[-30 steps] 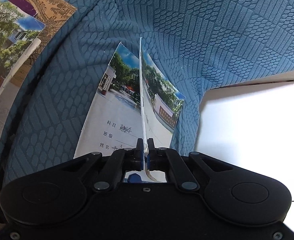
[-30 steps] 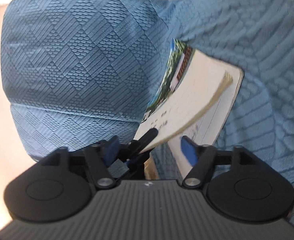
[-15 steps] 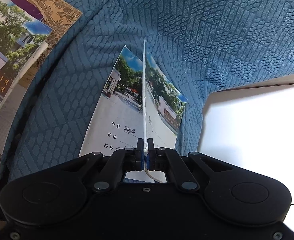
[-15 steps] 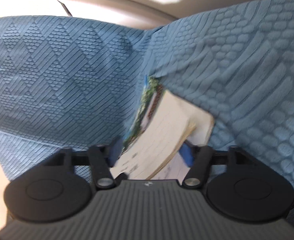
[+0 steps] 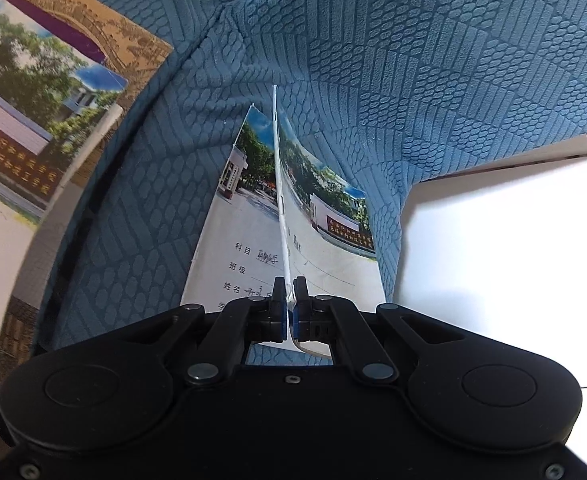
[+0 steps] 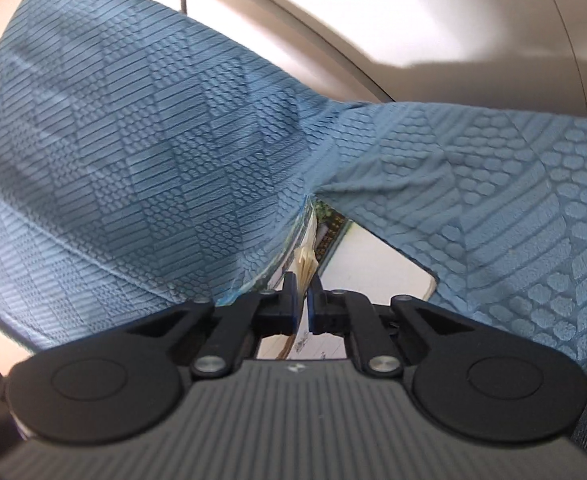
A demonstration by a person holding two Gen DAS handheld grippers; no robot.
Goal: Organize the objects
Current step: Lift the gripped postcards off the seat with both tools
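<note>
My left gripper [image 5: 289, 284] is shut on a thin white sheet [image 5: 279, 184], a notebook cover seen edge-on and standing upright. Under it, a photo-cover notebook [image 5: 245, 236] with handwritten lines lies on the blue textured sofa [image 5: 413, 60]. My right gripper [image 6: 302, 280] has its jaws closing tight, and the pads press on the cream page edges of a notebook [image 6: 307, 258]. That notebook sits in the crease between two sofa cushions [image 6: 133, 140], and a white page [image 6: 377, 264] spreads out to its right.
A stack of photo-cover notebooks [image 5: 21, 128] lies on a brown-gold book [image 5: 105, 36] at the left of the sofa. A bright white surface [image 5: 493, 248] lies beyond the cushion edge at the right. A cream wall [image 6: 453, 20] rises behind the sofa back.
The right jaws went from wide open around the notebook to closed on its pages, and the gripper rolled and rose a little. The left gripper kept its grip and hardly moved.
</note>
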